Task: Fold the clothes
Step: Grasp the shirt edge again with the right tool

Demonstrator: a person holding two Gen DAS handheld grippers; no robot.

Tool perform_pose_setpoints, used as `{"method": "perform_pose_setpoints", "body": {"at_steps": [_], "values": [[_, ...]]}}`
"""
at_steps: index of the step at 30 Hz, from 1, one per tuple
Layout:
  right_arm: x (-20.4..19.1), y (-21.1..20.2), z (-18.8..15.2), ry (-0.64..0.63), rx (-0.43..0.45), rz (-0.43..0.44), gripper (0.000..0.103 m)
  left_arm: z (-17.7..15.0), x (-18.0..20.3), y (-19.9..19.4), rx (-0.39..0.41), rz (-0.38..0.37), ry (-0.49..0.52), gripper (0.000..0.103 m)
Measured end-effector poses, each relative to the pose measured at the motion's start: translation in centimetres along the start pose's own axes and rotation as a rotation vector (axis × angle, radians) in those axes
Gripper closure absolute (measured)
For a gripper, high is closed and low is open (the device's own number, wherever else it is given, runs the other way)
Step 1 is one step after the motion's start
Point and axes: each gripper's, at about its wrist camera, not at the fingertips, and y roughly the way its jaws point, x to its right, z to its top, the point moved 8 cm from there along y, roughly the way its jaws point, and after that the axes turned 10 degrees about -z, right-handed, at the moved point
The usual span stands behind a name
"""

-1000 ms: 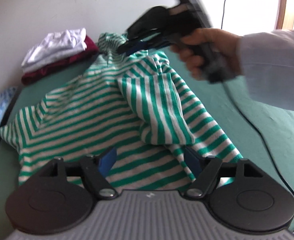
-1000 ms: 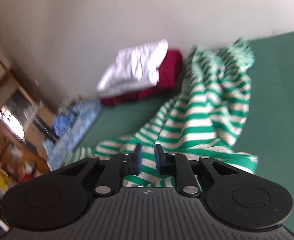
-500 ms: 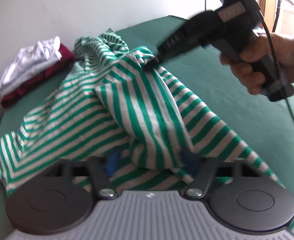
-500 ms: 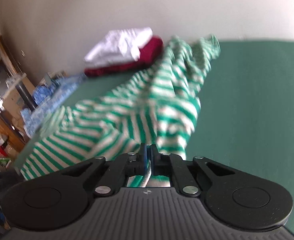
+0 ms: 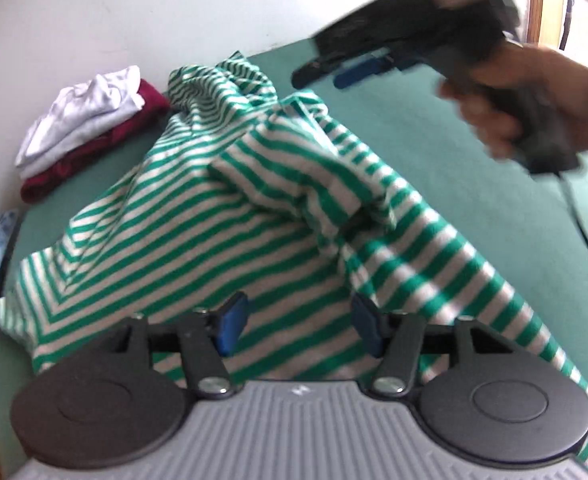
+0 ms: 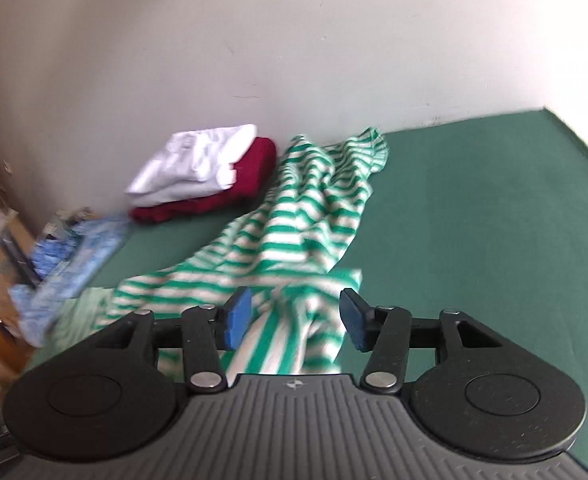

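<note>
A green-and-white striped shirt [image 5: 221, 216] lies crumpled on the green table cover [image 5: 434, 168], one sleeve folded over its middle. My left gripper [image 5: 300, 328] is open just above the shirt's near hem, with nothing between its blue pads. In the right wrist view the same striped shirt [image 6: 294, 240] stretches away toward the wall. My right gripper [image 6: 294, 318] is open above the shirt's near end; cloth shows between the pads but is not clamped. The left wrist view also shows the right gripper [image 5: 334, 74] in the air above the shirt's far edge, held by a hand [image 5: 522, 96].
A folded stack, white garment [image 5: 81, 108] on a dark red one [image 5: 93, 148], sits by the wall at the back left. A blue patterned cloth [image 6: 65, 260] lies off the table's left edge. A black cable [image 5: 586, 224] runs over the green cover at right.
My right gripper was shut on the striped shirt half a second ago; now it is open and lifted off the cloth. The raised sleeve has dropped onto the shirt. The left gripper stays open.
</note>
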Motion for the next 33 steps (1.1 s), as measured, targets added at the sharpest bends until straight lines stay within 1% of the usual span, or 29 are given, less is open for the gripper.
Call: {"method": "perform_pose_setpoints", "body": {"at_steps": [1, 3, 4, 5, 6, 7, 8, 9, 11, 13, 15, 17, 18, 19, 20, 21, 23, 24, 25, 26, 27, 29, 30, 31, 33], "values": [[-0.1, -0.6, -0.6, 0.003, -0.015, 0.005, 0.050, 0.4, 0.1, 0.4, 0.005, -0.019, -0.017, 0.039], [-0.3, -1.7, -1.9, 0.010, -0.045, 0.016, 0.050, 1.0, 0.2, 1.3, 0.012, -0.030, -0.040, 0.039], [-0.3, -2.3, -2.5, 0.014, -0.060, 0.022, 0.050, 1.2, 0.1, 1.7, 0.013, -0.026, -0.055, 0.041], [-0.4, -2.8, -3.1, 0.017, -0.075, 0.027, 0.050, 1.5, -0.1, 2.2, 0.014, -0.018, -0.072, 0.046], [-0.5, -3.4, -3.7, 0.021, -0.090, 0.033, 0.050, 1.8, -0.4, 2.6, 0.012, -0.020, -0.104, 0.071], [-0.6, -3.9, -4.3, 0.025, -0.104, 0.036, 0.050, 1.8, -0.9, 2.7, 0.012, -0.037, -0.142, 0.088], [-0.6, -4.0, -4.8, 0.035, -0.114, 0.032, 0.050, 1.7, -1.4, 2.7, 0.013, -0.059, -0.180, 0.088], [-0.6, -4.1, -5.2, 0.047, -0.120, 0.029, 0.050, 1.6, -1.9, 2.4, 0.023, -0.062, -0.209, 0.089], [-0.7, -4.3, -5.8, 0.074, -0.124, 0.036, 0.050, 0.6, -2.7, 1.6, 0.033, -0.041, -0.241, 0.089], [-0.9, -4.5, -6.1, 0.095, -0.119, 0.043, 0.050, -0.8, -3.4, 1.1, 0.030, -0.043, -0.293, 0.088], [-1.2, -4.6, -6.2, 0.097, -0.111, 0.051, 0.051, -1.3, -3.5, 0.8, 0.036, -0.042, -0.316, 0.087], [-2.0, -4.6, -6.3, 0.091, -0.116, 0.081, 0.053, -1.5, -3.4, 0.5, 0.040, -0.035, -0.321, 0.081], [-2.5, -4.6, -6.3, 0.083, -0.120, 0.097, 0.054, -1.4, -3.2, 0.6, 0.040, -0.025, -0.312, 0.072], [-3.2, -4.5, -6.4, 0.064, -0.130, 0.117, 0.054, -1.3, -3.1, 0.6, 0.040, -0.015, -0.302, 0.066], [-3.9, -4.5, -6.5, 0.040, -0.143, 0.133, 0.054, -1.2, -3.1, 0.6, 0.041, -0.001, -0.295, 0.066], [-4.4, -4.4, -7.0, 0.006, -0.164, 0.133, 0.054, -1.2, -3.2, 0.5, 0.045, 0.007, -0.293, 0.069], [-5.3, -4.1, -8.1, -0.067, -0.220, 0.119, 0.055, -1.2, -3.5, 0.5, 0.045, 0.003, -0.309, 0.069], [-5.6, -4.0, -8.6, -0.098, -0.241, 0.112, 0.057, -1.3, -3.7, 0.5, 0.043, 0.000, -0.313, 0.069], [-5.6, -4.0, -8.9, -0.113, -0.239, 0.105, 0.062, -1.4, -3.9, 0.4, 0.036, 0.006, -0.310, 0.069], [-5.6, -4.1, -9.2, -0.128, -0.237, 0.099, 0.082, -1.5, -4.1, 0.4, 0.031, 0.011, -0.308, 0.070], [-5.6, -4.2, -9.4, -0.135, -0.238, 0.095, 0.102, -1.5, -4.2, 0.3, 0.030, 0.012, -0.306, 0.072], [-5.1, -5.1, -8.8, -0.086, -0.232, 0.121, 0.103, -1.4, -4.4, -0.1, 0.029, 0.009, -0.301, 0.073], [-4.9, -5.4, -8.3, -0.065, -0.223, 0.129, 0.103, -1.3, -4.4, -0.5, 0.030, 0.010, -0.293, 0.070], [-4.7, -5.2, -7.9, -0.072, -0.212, 0.113, 0.103, -1.3, -4.3, -0.8, 0.028, 0.016, -0.273, 0.066], [-4.4, -4.7, -7.1, -0.086, -0.190, 0.082, 0.099, -1.6, -4.0, -1.6, 0.020, 0.057, -0.199, 0.056]]}}
